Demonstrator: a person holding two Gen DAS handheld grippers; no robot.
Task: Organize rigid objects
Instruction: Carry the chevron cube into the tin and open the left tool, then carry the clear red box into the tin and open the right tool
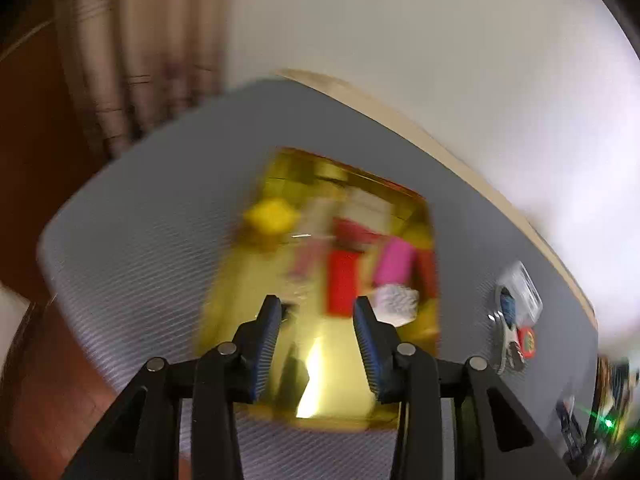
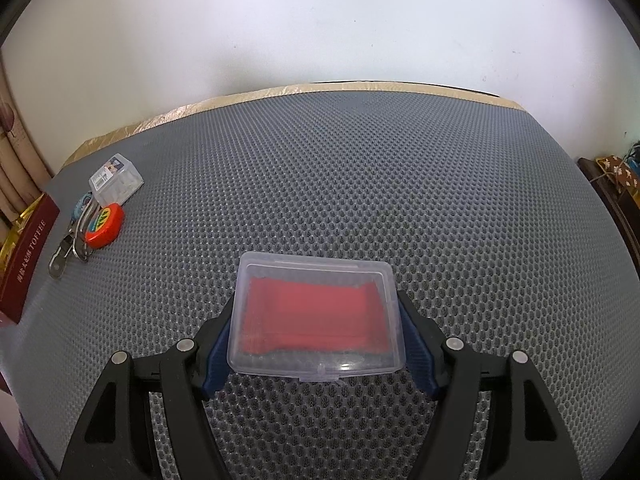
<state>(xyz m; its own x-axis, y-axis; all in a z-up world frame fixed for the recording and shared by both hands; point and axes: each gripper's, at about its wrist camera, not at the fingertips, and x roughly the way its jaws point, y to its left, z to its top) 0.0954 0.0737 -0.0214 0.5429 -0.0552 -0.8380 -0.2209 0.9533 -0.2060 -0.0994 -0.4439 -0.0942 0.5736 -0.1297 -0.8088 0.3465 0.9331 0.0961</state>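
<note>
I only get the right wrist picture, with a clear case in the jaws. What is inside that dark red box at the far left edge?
Observer: The left wrist view looks down into the box; its inside is shiny gold.
Operator: Is anything in it?
Observer: Yes, several blurred things, among them a yellow piece, a red block and a pink one.
Operator: And the tool in the other hand?
Observer: The left gripper hangs over the box, jaws open, with nothing between them.
</note>
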